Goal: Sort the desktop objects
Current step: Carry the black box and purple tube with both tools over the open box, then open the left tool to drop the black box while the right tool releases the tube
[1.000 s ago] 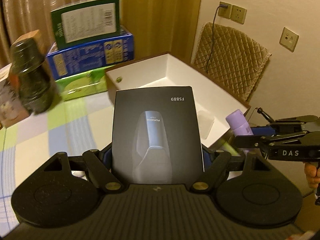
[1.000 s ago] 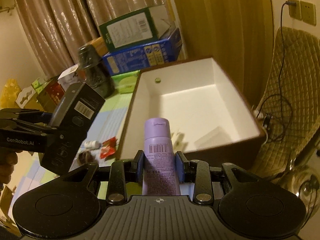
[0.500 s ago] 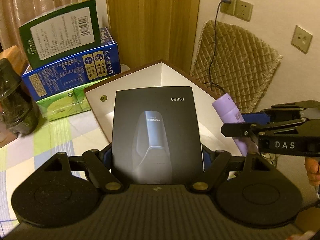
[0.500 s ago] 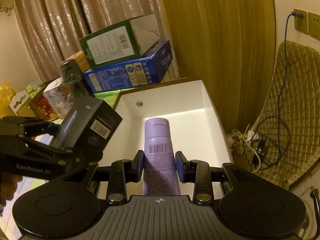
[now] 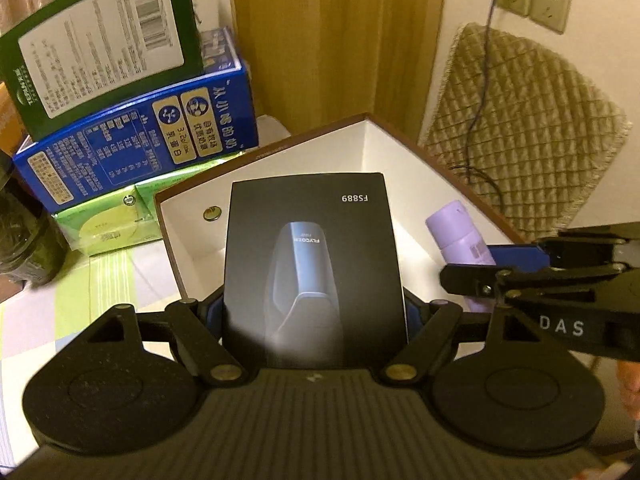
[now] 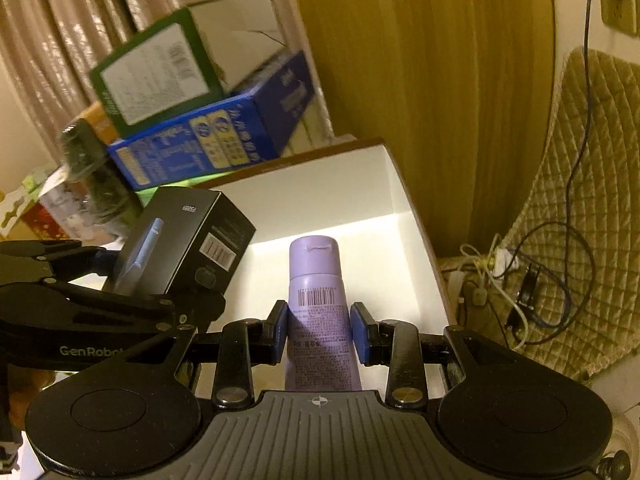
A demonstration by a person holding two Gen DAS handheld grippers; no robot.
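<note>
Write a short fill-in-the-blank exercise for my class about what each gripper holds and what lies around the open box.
1. The left gripper is shut on a ____ carton.
2. The right gripper is shut on a ____ tube.
3. The open box has a ____ inside.
4. The green carton rests on a ____ carton.

Missing words: black; purple; white; blue

Home room: curtains [image 6: 60, 40], quilted chair [image 5: 520, 128], wall sockets [image 5: 532, 0], checked tablecloth [image 5: 80, 300].

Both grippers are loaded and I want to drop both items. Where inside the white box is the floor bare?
The white box floor looks bare beyond the purple tube, toward the far wall. Its left side is crowded by the black carton; stacked cartons crowd outside.
</note>
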